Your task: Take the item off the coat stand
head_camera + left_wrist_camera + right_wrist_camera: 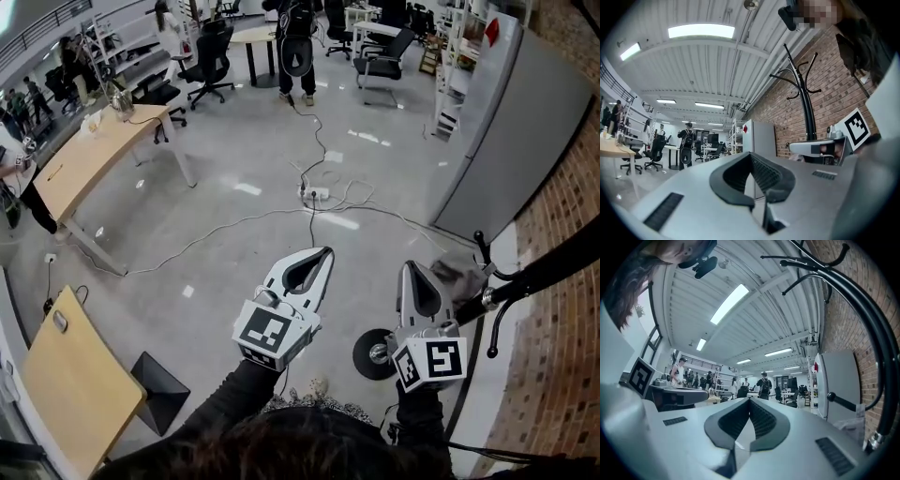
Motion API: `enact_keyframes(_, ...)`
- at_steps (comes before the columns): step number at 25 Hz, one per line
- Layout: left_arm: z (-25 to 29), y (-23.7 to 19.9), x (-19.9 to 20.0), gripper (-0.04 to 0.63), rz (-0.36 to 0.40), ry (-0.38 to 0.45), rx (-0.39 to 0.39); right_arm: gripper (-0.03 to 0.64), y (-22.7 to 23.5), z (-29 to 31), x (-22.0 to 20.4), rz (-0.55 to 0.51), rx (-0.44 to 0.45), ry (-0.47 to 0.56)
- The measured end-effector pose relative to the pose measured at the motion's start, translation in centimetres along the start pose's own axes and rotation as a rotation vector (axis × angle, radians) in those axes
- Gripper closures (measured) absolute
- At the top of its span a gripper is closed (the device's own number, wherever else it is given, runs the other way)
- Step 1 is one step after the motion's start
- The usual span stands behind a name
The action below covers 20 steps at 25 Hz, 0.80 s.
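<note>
I see the coat stand [548, 270] at the right edge of the head view, as a black pole that goes from the upper right down to its round base [375, 354] in the lower middle; its short hooks [482, 247] stand out to the left of the pole.

The item [459, 276] seems to be the small grey crumpled thing in the right middle of the head view, just beside the pole and under one hook; I cannot tell if it is a cloth or a thin bag, and I cannot see how it hangs.

The left gripper [325, 251] is clenched with nothing between its jaws; the right gripper [412, 266] is also clenched and empty, with its tip near the item but apart from it.

I judge that the item is light and soft, not fragile; it will fold and sag when I pull it, and it can catch on the hook. I would first open the right jaws, then pinch a thick fold at the top of it, near the hook; then I lift it up over the hook tip before I draw it away from the pole. A grip on a loose low corner will probably only stretch it.
</note>
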<state>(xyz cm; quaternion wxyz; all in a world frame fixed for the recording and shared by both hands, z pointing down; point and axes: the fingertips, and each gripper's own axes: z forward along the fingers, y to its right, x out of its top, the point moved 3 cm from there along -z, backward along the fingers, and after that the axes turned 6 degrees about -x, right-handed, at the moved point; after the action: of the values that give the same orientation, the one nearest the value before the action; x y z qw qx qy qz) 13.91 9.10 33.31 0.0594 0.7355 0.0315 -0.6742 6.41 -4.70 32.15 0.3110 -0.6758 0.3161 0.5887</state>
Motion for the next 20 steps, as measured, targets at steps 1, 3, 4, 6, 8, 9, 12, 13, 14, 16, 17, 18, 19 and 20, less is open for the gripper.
enact_keyframes(1, 0.6, -0.4, 0.0, 0.588, -0.003, 0.003, -0.001, 0.617, 0.3, 0.7, 0.0, -0.005, 0.001, -0.002)
enact_keyframes(3, 1.5, -1.3, 0.0, 0.588, -0.009, 0.009, 0.0, 0.617, 0.7, 1.7, 0.0, -0.017, 0.004, -0.009)
enact_keyframes(4, 1.8, -1.7, -0.1, 0.588, -0.013, 0.011, 0.0, 0.617, 0.8, 2.1, 0.0, -0.024, 0.003, -0.014)
enact_keyframes(6, 2.5, -2.2, -0.2, 0.588, -0.02, 0.014, -0.003, 0.617, 1.4, 2.8, 0.0, -0.033, -0.004, -0.022)
enact_keyframes(8, 3.1, -2.5, -0.5, 0.588, -0.026, 0.01, -0.012, 0.617, 1.9, 3.5, 0.0, -0.036, -0.014, -0.028)
enact_keyframes(9, 3.4, -2.6, -0.7, 0.588, -0.03, 0.006, -0.02, 0.617, 2.1, 3.6, -0.1, -0.037, -0.02, -0.032)
enact_keyframes(12, 4.6, -3.0, -0.9, 0.588, -0.04, 0.003, -0.052, 0.618, 2.7, 4.1, -0.4, -0.039, -0.046, -0.042)
enact_keyframes(13, 5.1, -3.2, -0.8, 0.588, -0.042, 0.006, -0.063, 0.617, 2.8, 4.4, -0.4, -0.04, -0.054, -0.044)
enact_keyframes(14, 5.5, -3.5, -0.8, 0.588, -0.043, 0.01, -0.073, 0.617, 3.0, 4.7, -0.4, -0.042, -0.063, -0.044)
enact_keyframes(16, 6.4, -4.0, -0.9, 0.588, -0.046, 0.015, -0.093, 0.617, 3.3, 5.4, -0.6, -0.048, -0.081, -0.047)
enact_keyframes(17, 6.8, -4.5, -1.1, 0.588, -0.049, 0.016, -0.102, 0.617, 3.4, 5.8, -0.8, -0.052, -0.09, -0.049)
enact_keyframes(18, 7.3, -5.0, -1.4, 0.588, -0.053, 0.016, -0.111, 0.617, 3.5, 6.2, -1.0, -0.056, -0.101, -0.051)
enact_keyframes(19, 7.9, -5.5, -1.6, 0.588, -0.057, 0.017, -0.123, 0.617, 3.6, 6.6, -1.1, -0.061, -0.114, -0.052)
enact_keyframes(20, 8.5, -6.1, -1.8, 0.588, -0.061, 0.017, -0.139, 0.617, 3.7, 7.0, -1.2, -0.065, -0.132, -0.053)
